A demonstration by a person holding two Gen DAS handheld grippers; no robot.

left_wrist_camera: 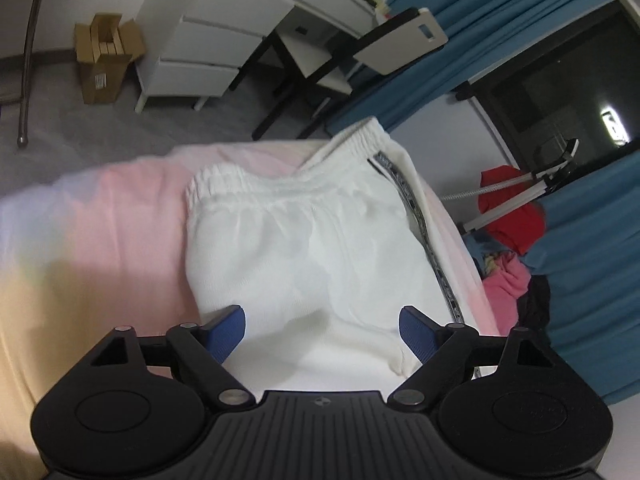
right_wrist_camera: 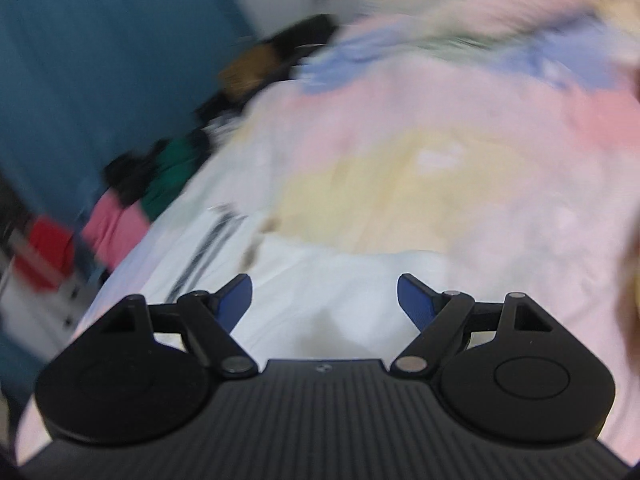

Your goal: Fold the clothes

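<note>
White trousers [left_wrist_camera: 320,248] with an elastic waistband and a dark patterned side stripe lie folded on a pastel bed sheet [left_wrist_camera: 128,216]. My left gripper [left_wrist_camera: 322,314] hovers over their near end, jaws wide apart, blue pads clear of the cloth. In the blurred right wrist view the same white trousers [right_wrist_camera: 320,276] lie under my right gripper [right_wrist_camera: 324,284]. It is open too, with nothing pinched between its blue fingers [right_wrist_camera: 416,304]. The pink, yellow and blue sheet [right_wrist_camera: 440,140] spreads beyond.
A heap of red, pink and dark clothes [left_wrist_camera: 512,248] lies beside the bed, also seen as coloured clothes [right_wrist_camera: 132,200] in the right wrist view. Blue curtains [left_wrist_camera: 592,240], a white drawer unit [left_wrist_camera: 208,40], a chair [left_wrist_camera: 360,52] and a cardboard box [left_wrist_camera: 104,60] stand beyond the bed.
</note>
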